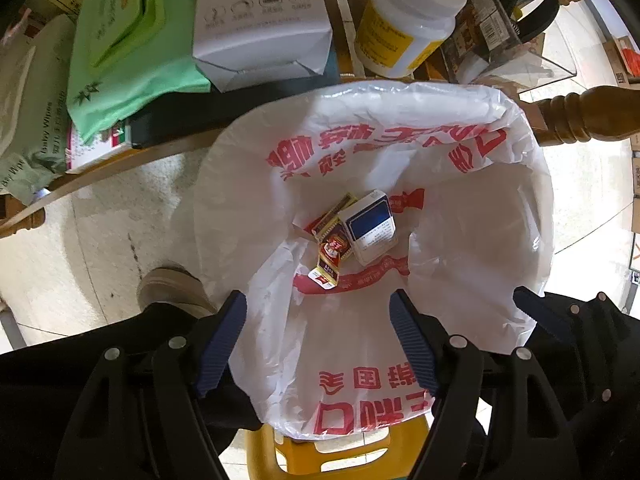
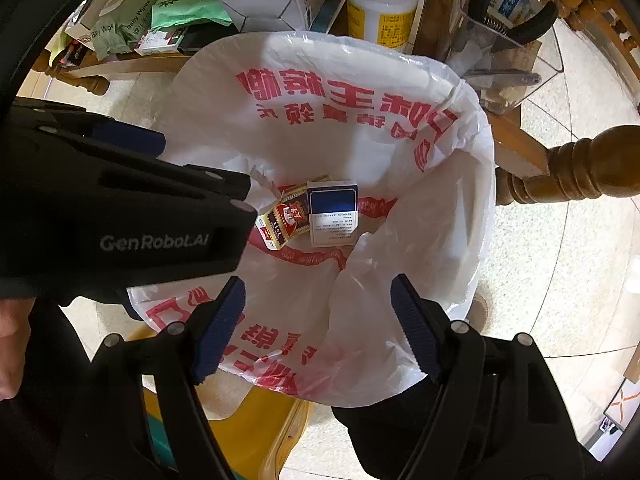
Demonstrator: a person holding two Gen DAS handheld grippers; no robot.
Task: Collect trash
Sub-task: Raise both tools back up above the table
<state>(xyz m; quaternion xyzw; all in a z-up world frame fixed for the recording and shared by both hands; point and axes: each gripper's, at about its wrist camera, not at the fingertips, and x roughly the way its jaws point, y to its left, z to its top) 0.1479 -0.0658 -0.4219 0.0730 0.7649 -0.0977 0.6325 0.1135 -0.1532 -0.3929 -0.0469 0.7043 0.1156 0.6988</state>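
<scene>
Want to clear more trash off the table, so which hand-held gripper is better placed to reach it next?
Left, probably. Both hang open and empty over the bag, but the left hand-held gripper sits nearer the table.

Wooden table (image 1: 576,110) bearing green wipes pack (image 1: 132,52), white box (image 1: 260,20), yellow-labelled bottle (image 1: 404,20), clear container (image 1: 516,52)

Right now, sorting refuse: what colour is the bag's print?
Red print on white, clearest from the right wrist.
</scene>
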